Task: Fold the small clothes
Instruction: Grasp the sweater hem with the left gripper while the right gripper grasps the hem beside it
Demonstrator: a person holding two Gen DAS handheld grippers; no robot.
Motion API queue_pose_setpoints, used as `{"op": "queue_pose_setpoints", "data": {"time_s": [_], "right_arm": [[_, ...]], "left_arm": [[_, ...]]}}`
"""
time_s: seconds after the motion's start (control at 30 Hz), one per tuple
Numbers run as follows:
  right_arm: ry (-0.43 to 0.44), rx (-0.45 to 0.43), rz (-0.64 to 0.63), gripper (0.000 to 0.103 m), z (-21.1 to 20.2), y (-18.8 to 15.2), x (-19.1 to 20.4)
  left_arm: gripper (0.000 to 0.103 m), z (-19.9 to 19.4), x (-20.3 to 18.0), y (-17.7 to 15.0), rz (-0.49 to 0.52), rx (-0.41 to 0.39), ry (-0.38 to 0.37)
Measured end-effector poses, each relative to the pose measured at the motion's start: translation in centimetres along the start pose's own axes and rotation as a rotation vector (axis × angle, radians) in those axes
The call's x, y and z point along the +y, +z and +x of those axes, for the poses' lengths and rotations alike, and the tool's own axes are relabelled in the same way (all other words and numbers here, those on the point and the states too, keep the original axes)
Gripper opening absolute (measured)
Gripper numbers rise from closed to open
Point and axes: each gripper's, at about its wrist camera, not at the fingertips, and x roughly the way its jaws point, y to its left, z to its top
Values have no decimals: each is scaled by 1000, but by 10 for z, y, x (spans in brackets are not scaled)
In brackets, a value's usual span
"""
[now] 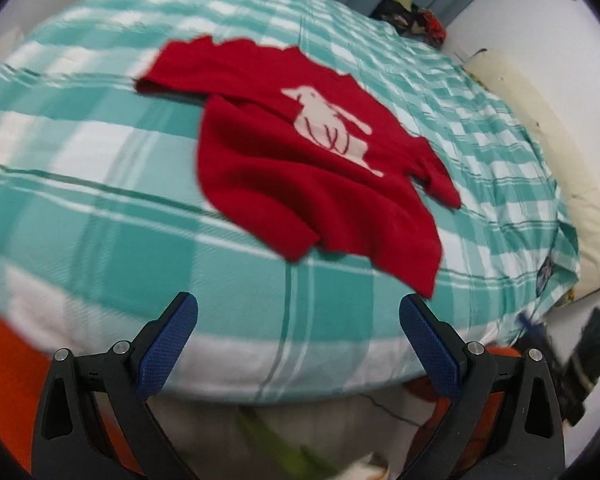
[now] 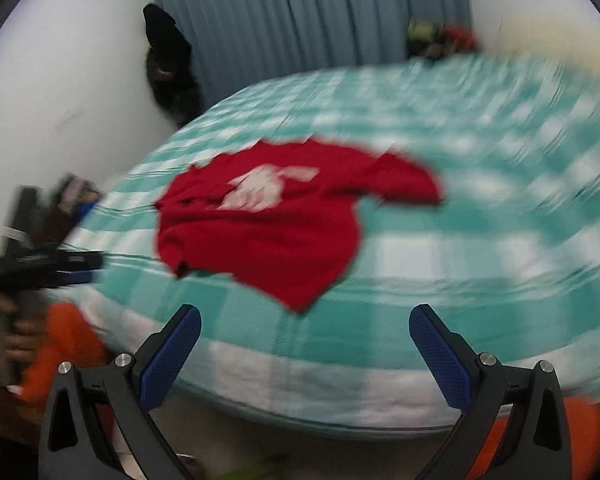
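The left gripper (image 1: 298, 312) hangs over the near edge of the bed (image 1: 100, 208), its jaws spread wide with nothing between them; the blue pads (image 1: 168, 344) touch neither cloth nor cover. The right gripper (image 2: 305, 326) is likewise held above the near edge of the bed (image 2: 460, 264), jaws wide apart and empty.

The small red sweater (image 1: 300, 160) lies on the teal and white checked bedcover, beyond both grippers and apart from them. It bears a white animal figure (image 1: 332, 128) on its front. In the left wrist view one sleeve reaches out to the far left and the other sticks out at the right side; the lower left part looks folded over onto the body, and the hem corner comes nearest the right-hand finger. In the right wrist view the sweater (image 2: 268, 220) is blurred, with one sleeve stretched to the right.

At the left edge of the right wrist view, a hand (image 2: 16, 332) with an orange sleeve (image 2: 68, 344) is seen beside the bed.
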Motion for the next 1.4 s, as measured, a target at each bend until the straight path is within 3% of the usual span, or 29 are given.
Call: {"op": "queue_pose_setpoints", "data": {"time_s": [0.07, 0.13, 0.2, 0.33, 0.37, 0.4, 0.43, 0.47, 0.53, 0.63, 0.73, 0.8, 0.9, 0.97, 1.0, 1.03, 1.07, 1.1, 1.13, 1.17, 1.2, 1.23, 1.27, 1.3, 1.33, 1.37, 1.4], "right_arm": [[153, 51, 122, 99, 31, -4, -20], [247, 86, 215, 92, 59, -6, -36], [294, 120, 283, 83, 86, -7, -49], [392, 165, 402, 74, 134, -9, -67], [401, 167, 417, 66, 141, -10, -69], [398, 162, 423, 50, 145, -9, -69], [392, 156, 430, 37, 148, -8, -70], [383, 163, 439, 4, 151, -6, -72], [373, 165, 471, 5, 144, -2, -77], [454, 120, 464, 5, 105, 13, -79], [526, 134, 442, 5, 66, 21, -78], [519, 193, 428, 5, 55, 18, -75], [427, 301, 411, 5, 78, -7, -70], [354, 339, 404, 6, 101, -23, -69], [323, 339, 401, 10, 109, -30, -69], [300, 331, 410, 10, 118, -32, -71], [304, 322, 433, 15, 120, -34, -73], [320, 309, 460, 27, 119, -34, -75], [349, 288, 489, 35, 116, -35, -75], [368, 278, 494, 47, 115, -35, -74], [383, 273, 489, 52, 114, -33, -72], [378, 278, 470, 52, 115, -28, -70], [374, 286, 455, 52, 119, -26, -66], [379, 294, 440, 43, 125, -24, -63], [378, 308, 418, 29, 132, -23, -59], [361, 329, 398, 6, 134, -23, -57], [340, 345, 385, 6, 136, -23, -56]], "left_arm": [[84, 26, 2, 9, -18, 9, -4], [74, 46, 3, 14, -29, 41, -21], [74, 64, 5, 16, -50, 58, -33], [74, 74, 9, 17, -74, 38, -44], [71, 76, 7, 19, -72, 29, -44], [65, 76, 5, 21, -77, 22, -38], [29, 79, 7, 25, -84, 27, -24], [8, 81, 9, 27, -90, 48, -21], [6, 77, 11, 32, -87, 87, -32], [6, 39, 11, 34, 16, 123, -50], [7, 0, 20, 27, 141, 221, -52], [7, -6, 29, 21, 161, 246, -13], [13, 16, 42, 9, 136, 262, 32], [25, 30, 53, 1, 97, 253, 77], [25, 34, 59, -2, 68, 245, 72], [27, 32, 64, -3, 28, 222, 43], [40, 26, 70, -5, -20, 197, -4], [51, 19, 75, -6, -64, 169, -49], [71, 13, 80, -6, -95, 133, -74], [80, 10, 82, -5, -114, 106, -84], [80, 11, 82, -5, -128, 90, -94], [80, 14, 82, -4, -136, 86, -102], [73, 20, 81, -3, -142, 89, -102], [64, 27, 79, -3, -145, 96, -91], [34, 35, 73, -3, -133, 124, -68], [5, 39, 70, -4, -115, 152, -44], [3, 39, 66, -5, -93, 174, -22]]}}
